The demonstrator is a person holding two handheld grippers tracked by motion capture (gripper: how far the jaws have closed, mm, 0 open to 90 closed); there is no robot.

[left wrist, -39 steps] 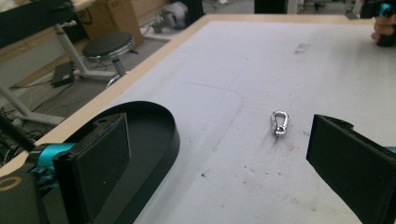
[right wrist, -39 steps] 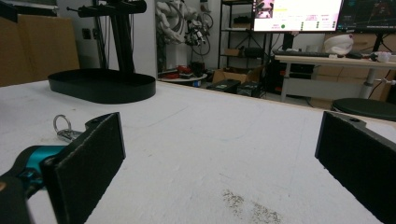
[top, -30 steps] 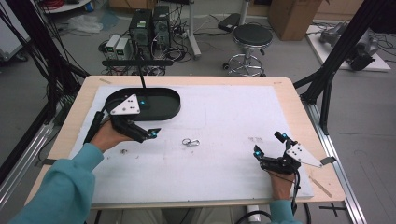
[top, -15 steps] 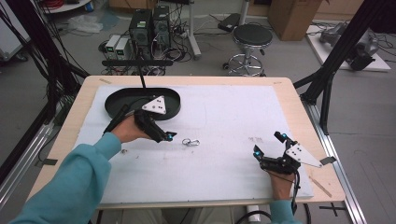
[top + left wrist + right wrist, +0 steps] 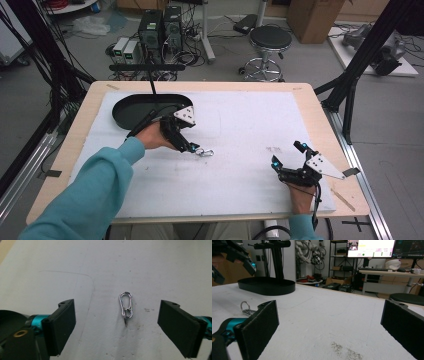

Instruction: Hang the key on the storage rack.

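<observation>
A small silver carabiner clip [image 5: 204, 152] with a key ring lies on the white mat near the table's middle. My left gripper [image 5: 192, 148] hovers right over it, open, and in the left gripper view the carabiner [image 5: 126, 307] lies between the two wide-apart jaws, touching neither. At the front right of the mat my right gripper [image 5: 287, 156] rests open with nothing in it. From the right gripper view, the carabiner [image 5: 246, 309] sits far off at the left, just behind the left jaw.
A black oval tray [image 5: 142, 111] stands at the back left of the mat, also seen as the tray [image 5: 267, 286] in the right gripper view. A black stand [image 5: 148, 68] rises behind it. The wooden table edge [image 5: 330, 135] frames the mat.
My left gripper has travelled from beside the tray rightward and forward to the carabiner. The right gripper has stayed put.
</observation>
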